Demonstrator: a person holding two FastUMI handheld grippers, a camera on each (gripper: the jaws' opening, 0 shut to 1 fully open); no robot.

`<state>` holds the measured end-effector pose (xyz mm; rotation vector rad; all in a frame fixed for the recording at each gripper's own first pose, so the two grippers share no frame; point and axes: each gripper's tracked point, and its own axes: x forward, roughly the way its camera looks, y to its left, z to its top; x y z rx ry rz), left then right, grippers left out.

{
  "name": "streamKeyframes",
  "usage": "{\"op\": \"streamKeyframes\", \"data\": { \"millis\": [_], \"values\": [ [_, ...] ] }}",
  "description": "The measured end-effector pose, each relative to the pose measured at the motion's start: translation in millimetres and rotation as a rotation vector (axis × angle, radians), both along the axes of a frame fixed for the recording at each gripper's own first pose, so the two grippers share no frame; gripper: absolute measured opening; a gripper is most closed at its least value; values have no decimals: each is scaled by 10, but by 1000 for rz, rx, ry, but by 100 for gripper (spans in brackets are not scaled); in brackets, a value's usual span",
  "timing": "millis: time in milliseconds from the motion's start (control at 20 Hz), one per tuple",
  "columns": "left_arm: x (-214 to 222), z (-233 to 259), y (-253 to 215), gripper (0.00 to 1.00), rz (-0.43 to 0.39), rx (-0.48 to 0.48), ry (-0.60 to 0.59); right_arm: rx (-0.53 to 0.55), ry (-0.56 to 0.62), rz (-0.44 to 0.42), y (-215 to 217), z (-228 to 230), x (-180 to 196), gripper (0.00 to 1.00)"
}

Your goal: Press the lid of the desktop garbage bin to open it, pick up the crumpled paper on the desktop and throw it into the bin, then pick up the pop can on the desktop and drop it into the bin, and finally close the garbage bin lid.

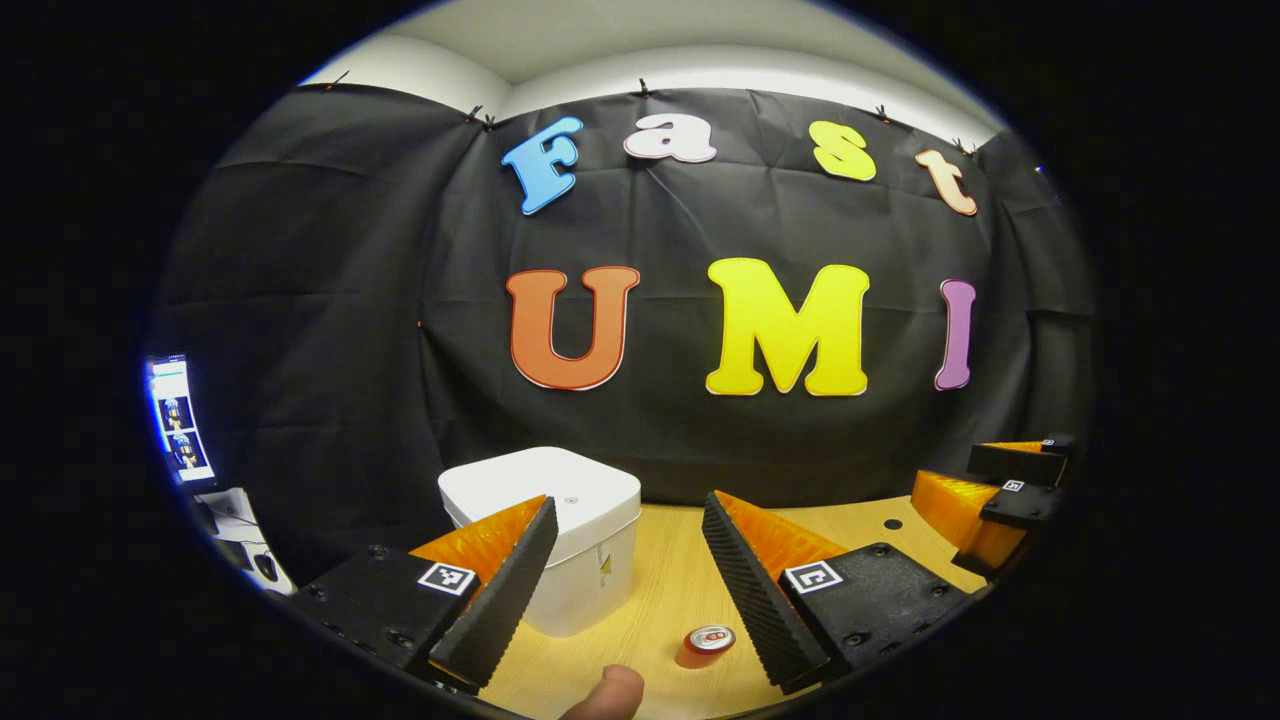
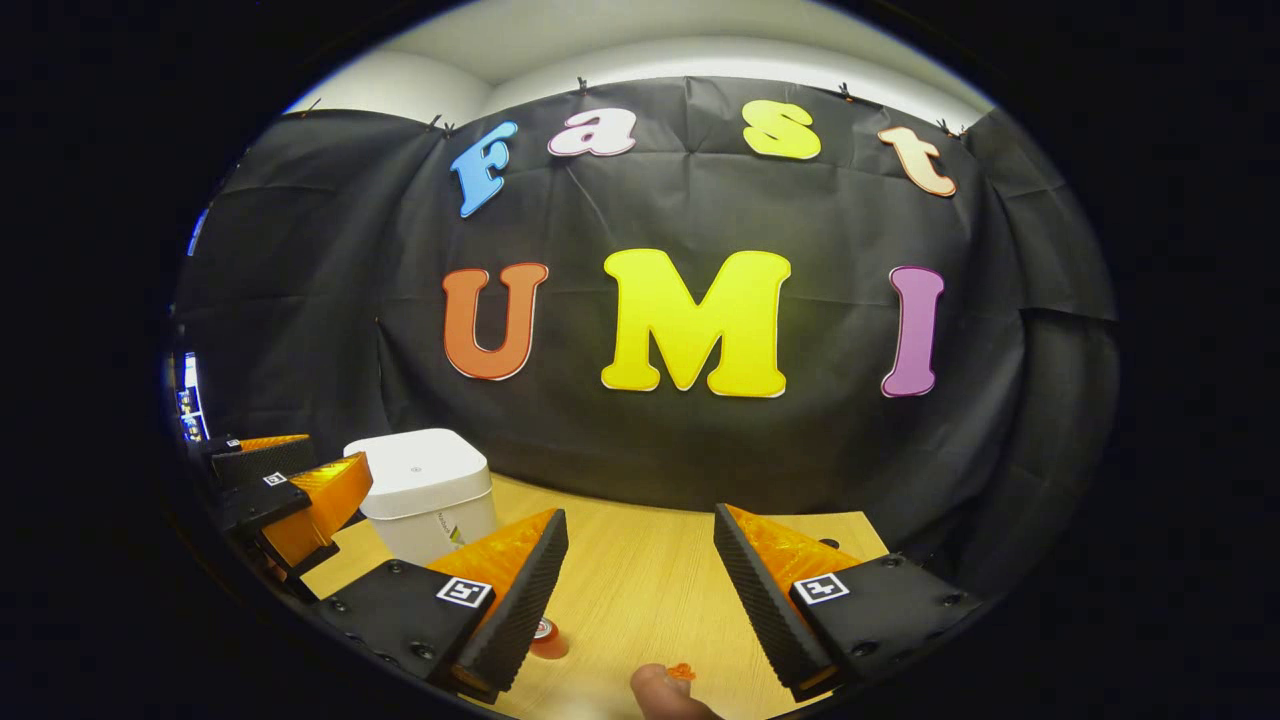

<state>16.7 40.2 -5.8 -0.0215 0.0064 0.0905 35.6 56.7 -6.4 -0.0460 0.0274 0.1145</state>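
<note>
Both grippers hang released over the wooden surface (image 1: 660,590). At lower centre of the left gripper view, the white bin (image 1: 560,530), lid down, sits just beyond the left gripper (image 1: 625,580), nearer than the right gripper (image 2: 640,590); pop can (image 1: 708,645) stands upright below.

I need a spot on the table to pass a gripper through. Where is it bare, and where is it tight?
Bare wood runs right of the white bin, out to the black cloth wall. It is crowded nearer in: the pop can stands just right of the bin, between the open left gripper fingers, and the right gripper hangs open beside it.
</note>
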Motion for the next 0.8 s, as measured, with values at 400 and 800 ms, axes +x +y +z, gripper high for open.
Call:
{"op": "streamKeyframes", "data": {
  "millis": [400, 800],
  "values": [
    [2, -7, -28, 96, -15, 2, 8, 9, 8, -4, -26, -15, 20, 93],
    [-27, -8, -77, 96, -27, -8, 18, 11, 17, -4, -57, -22, 10, 93]
  ]
}}
